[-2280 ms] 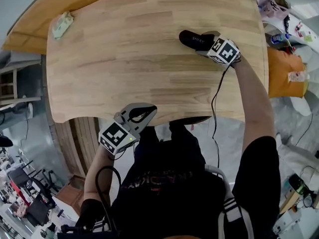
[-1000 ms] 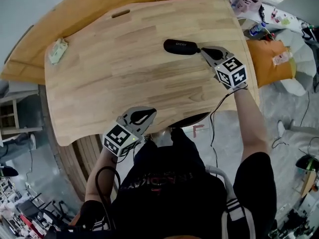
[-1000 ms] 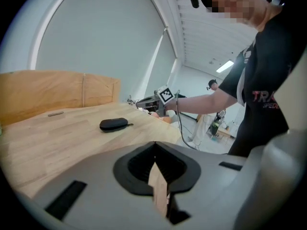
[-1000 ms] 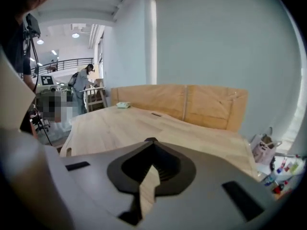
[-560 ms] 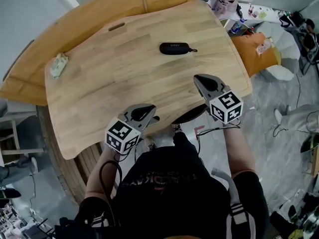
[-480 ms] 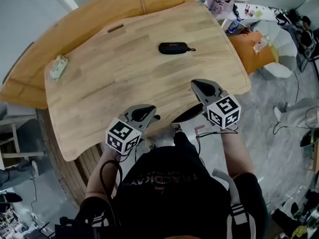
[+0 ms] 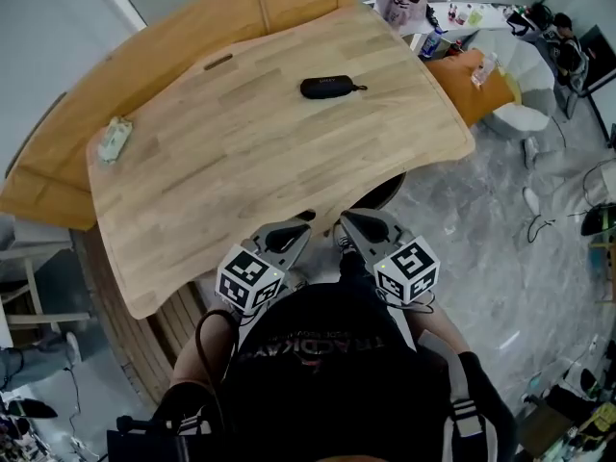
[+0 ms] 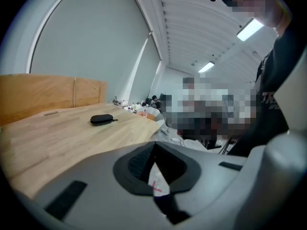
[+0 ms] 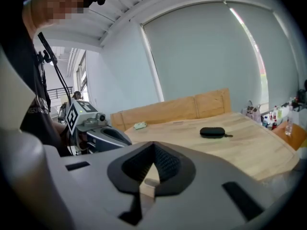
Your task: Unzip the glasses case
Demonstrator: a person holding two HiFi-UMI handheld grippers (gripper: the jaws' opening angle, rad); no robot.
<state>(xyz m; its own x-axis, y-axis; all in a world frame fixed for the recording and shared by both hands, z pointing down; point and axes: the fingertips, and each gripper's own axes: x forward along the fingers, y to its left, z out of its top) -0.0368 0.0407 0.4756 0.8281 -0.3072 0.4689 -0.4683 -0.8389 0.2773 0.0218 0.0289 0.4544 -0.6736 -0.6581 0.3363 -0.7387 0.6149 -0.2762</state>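
Note:
The black zipped glasses case (image 7: 325, 87) lies alone on the far right part of the wooden table (image 7: 241, 152), with its pull tab pointing right. Both grippers hang close to the person's body, off the table's near edge and far from the case. My left gripper (image 7: 306, 218) is shut and empty, and my right gripper (image 7: 343, 218) beside it is also shut and empty, their tips almost side by side. The left gripper view shows the case (image 8: 101, 120) far off beyond the shut jaws. In the right gripper view the case (image 9: 212, 132) lies at mid-distance, and the left gripper (image 9: 127, 142) is at the left.
A small green-and-white packet (image 7: 115, 139) lies at the table's far left edge. A tall wooden panel (image 7: 144, 37) backs the table. An orange seat (image 7: 472, 89) and a cluttered bag (image 7: 402, 3) stand off the right corner. Cables lie on the grey floor (image 7: 500, 258).
The right gripper came away from the case and drew back across the table to the person's body. The left gripper shifted right to meet it. The case stayed where it lay.

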